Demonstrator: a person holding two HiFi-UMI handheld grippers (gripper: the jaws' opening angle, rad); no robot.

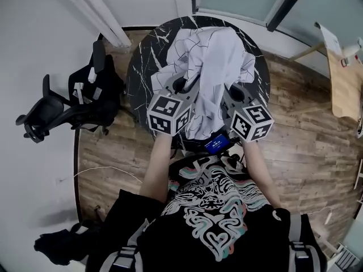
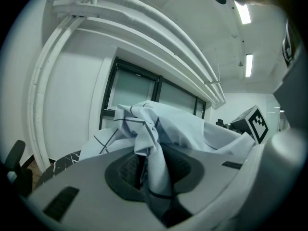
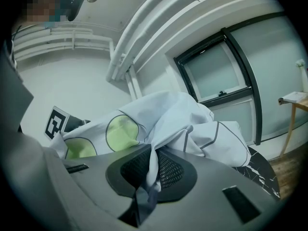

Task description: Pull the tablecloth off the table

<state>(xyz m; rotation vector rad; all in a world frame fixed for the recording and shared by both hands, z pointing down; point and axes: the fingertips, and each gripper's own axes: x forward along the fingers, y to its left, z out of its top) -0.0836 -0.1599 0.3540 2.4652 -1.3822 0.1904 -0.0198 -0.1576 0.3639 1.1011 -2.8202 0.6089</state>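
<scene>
Both sets of jaws are nearly closed: left gripper and right gripper each pinch a tablecloth fold, the rest bunched ahead on the table. Best drawn back evenly, both together.

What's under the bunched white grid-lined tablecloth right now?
The round black marble tabletop shows beside the white tablecloth, along its left and right edges. Its middle, under the heap, is covered, so anything there is hidden.
</scene>
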